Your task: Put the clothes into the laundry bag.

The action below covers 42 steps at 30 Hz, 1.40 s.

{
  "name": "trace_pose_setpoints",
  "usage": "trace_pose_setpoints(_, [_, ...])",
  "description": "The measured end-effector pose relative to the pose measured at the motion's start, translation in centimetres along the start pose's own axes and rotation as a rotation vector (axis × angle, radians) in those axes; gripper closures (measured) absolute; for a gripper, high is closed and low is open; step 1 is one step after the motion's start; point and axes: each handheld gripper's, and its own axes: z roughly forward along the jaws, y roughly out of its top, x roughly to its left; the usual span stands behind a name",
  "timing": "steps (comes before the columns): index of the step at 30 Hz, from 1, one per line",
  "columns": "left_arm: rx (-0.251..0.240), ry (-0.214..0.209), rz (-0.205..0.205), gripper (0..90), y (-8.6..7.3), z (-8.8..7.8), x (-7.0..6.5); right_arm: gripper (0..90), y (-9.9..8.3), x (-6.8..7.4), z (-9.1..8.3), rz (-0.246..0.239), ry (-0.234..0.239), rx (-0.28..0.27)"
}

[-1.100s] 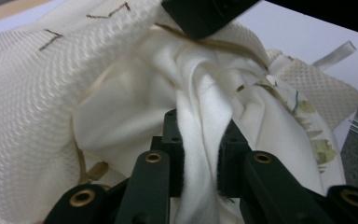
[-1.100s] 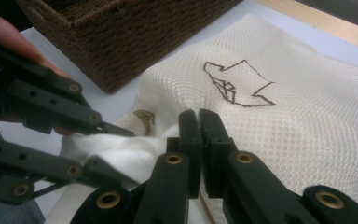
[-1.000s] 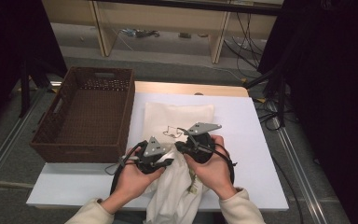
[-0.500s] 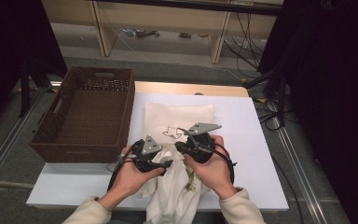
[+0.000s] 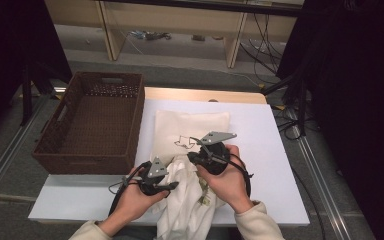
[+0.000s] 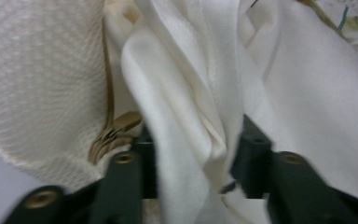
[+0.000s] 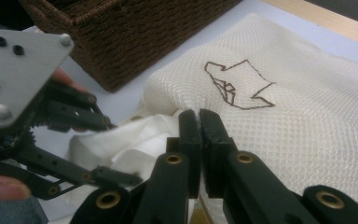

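A cream mesh bag (image 5: pixel 200 127) with a dark stitched outline lies on the white table (image 5: pixel 260 150). A white cloth (image 5: pixel 185 210) spills from its near end over the table's front edge. My left gripper (image 5: pixel 172 186) has just been closing, and a fold of the white cloth (image 6: pixel 186 93) sits pinched between its jaws (image 6: pixel 196 140), beside the bag's tan zipper (image 6: pixel 116 130). My right gripper (image 5: pixel 190 157) is shut on the puckered near edge of the mesh bag (image 7: pixel 298 121), jaws together (image 7: pixel 199 114). The left gripper (image 7: pixel 123 151) shows at the left of the right gripper view.
A dark brown wicker basket (image 5: pixel 95 120) stands empty on the table's left side, close to the bag. Bare white table lies to the right of the bag. Shelving and cables sit on the floor beyond the far edge.
My left gripper has shifted a little down and toward the near edge, taking a new hold on the white cloth. The right gripper and the bag have stayed put.
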Motion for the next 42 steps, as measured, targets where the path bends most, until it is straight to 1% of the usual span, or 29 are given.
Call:
trace_pose_setpoints(3, [-0.031,-0.019,-0.032,78.4,0.8,-0.4,-0.5,89.5,-0.1,0.0,0.0,-0.009,-0.009,0.001])
trace_pose_setpoints(7, [-0.075,-0.025,-0.039,80.2,2.1,-1.0,-1.2,89.5,-0.1,0.3,0.0,0.007,-0.013,0.000])
trace_pose_setpoints(8, [-0.085,-0.033,-0.041,80.4,2.4,-1.0,-1.3,89.5,0.0,0.3,0.0,-0.001,-0.011,-0.001])
trace_pose_setpoints(9, [-0.084,-0.040,-0.047,80.4,2.6,-0.9,-1.4,89.5,0.0,0.1,0.0,-0.035,-0.010,-0.007])
trace_pose_setpoints(11, [-0.094,-0.039,-0.039,80.5,2.9,-0.5,-1.4,89.5,0.0,0.5,-0.1,0.006,-0.010,0.002])
trace_pose_setpoints(12, [-0.095,-0.039,-0.062,80.5,3.1,-0.2,-1.4,89.5,0.1,0.3,-0.1,-0.026,-0.007,-0.005])
trace_pose_setpoints(13, [-0.091,-0.023,-0.058,80.5,3.2,-0.1,-1.3,89.5,0.1,0.6,-0.2,0.018,-0.011,0.008])
trace_pose_setpoints(14, [-0.098,-0.020,-0.072,80.6,3.3,0.1,-1.2,89.6,0.1,0.4,-0.1,-0.016,-0.005,-0.003])
trace_pose_setpoints(16, [-0.105,-0.010,-0.072,80.6,3.6,0.6,-0.8,89.6,0.1,0.4,-0.1,-0.016,-0.002,-0.002])
trace_pose_setpoints(17, [-0.097,-0.010,-0.058,80.6,3.7,0.7,-0.5,89.6,0.1,0.5,-0.2,0.005,-0.006,-0.003])
trace_pose_setpoints(18, [-0.100,0.018,-0.066,80.7,3.7,1.1,-0.3,89.6,0.1,0.5,-0.2,0.006,-0.008,-0.003])
trace_pose_setpoints(19, [-0.090,0.039,-0.040,80.7,3.7,1.4,0.1,89.6,0.1,0.5,-0.2,0.004,-0.008,-0.006])
trace_pose_setpoints(20, [-0.083,0.044,-0.057,80.7,3.5,1.9,0.5,89.6,0.1,0.6,-0.3,0.017,-0.003,-0.001])
trace_pose_setpoints(21, [-0.090,0.050,-0.097,80.6,3.3,2.4,0.7,89.6,0.1,0.5,-0.3,0.000,-0.004,-0.004])
trace_pose_setpoints(23, [-0.073,0.044,-0.107,80.1,2.9,2.9,1.1,89.5,0.1,0.4,-0.3,-0.004,-0.003,-0.003])
trace_pose_setpoints(24, [-0.092,0.048,-0.113,79.5,2.8,2.9,1.0,89.5,0.0,0.5,-0.3,0.007,-0.003,-0.005])
trace_pose_setpoints(25, [-0.084,0.035,-0.096,78.0,2.8,2.7,1.0,89.6,0.0,0.3,-0.2,-0.016,0.000,-0.006])
trace_pose_setpoints(26, [-0.068,0.043,-0.061,74.2,2.8,2.3,1.1,89.5,0.0,0.2,-0.2,-0.014,-0.002,-0.005])
trace_pose_setpoints(29, [-0.086,0.036,-0.056,53.1,2.6,1.2,1.0,89.5,0.0,0.1,-0.2,-0.009,-0.003,-0.012])
trace_pose_setpoints(31, [-0.098,0.031,-0.057,43.4,2.5,0.2,0.8,89.5,0.0,0.1,-0.3,0.015,-0.003,-0.007])
trace_pose_setpoints(32, [-0.101,0.023,-0.047,38.6,2.4,-0.3,0.6,89.5,0.0,-0.1,-0.3,-0.005,-0.001,-0.009])
trace_pose_setpoints(33, [-0.107,0.027,-0.040,35.4,2.3,-0.8,0.4,89.5,0.0,0.1,-0.3,0.023,0.007,-0.007])
trace_pose_setpoints(34, [-0.099,0.039,-0.015,33.5,2.2,-1.6,0.2,89.5,0.0,0.0,-0.4,0.016,-0.001,-0.005])
trace_pose_setpoints(35, [-0.107,0.042,-0.016,32.2,2.1,-1.9,0.1,89.5,0.0,-0.1,-0.4,0.009,-0.005,-0.010])
trace_pose_setpoints(38, [-0.105,0.008,-0.020,30.6,1.7,-2.5,-0.4,89.5,0.1,-0.1,-0.5,0.011,-0.009,-0.009])
trace_pose_setpoints(39, [-0.098,0.002,-0.016,30.5,1.5,-2.3,-0.6,89.5,0.1,0.0,-0.5,0.020,-0.011,-0.008])
trace_pose_setpoints(40, [-0.080,0.001,-0.011,30.2,1.4,-2.0,-0.6,89.5,0.1,-0.3,-0.3,-0.023,-0.001,-0.015])
trace_pose_setpoints(41, [-0.066,0.004,-0.002,30.3,1.2,-1.5,-0.6,89.5,0.1,-0.3,-0.3,-0.020,-0.005,-0.018])
trace_pose_setpoints(42, [-0.051,0.010,0.016,31.0,1.1,-1.1,-0.5,89.5,0.0,-0.1,-0.3,0.011,-0.002,-0.012])
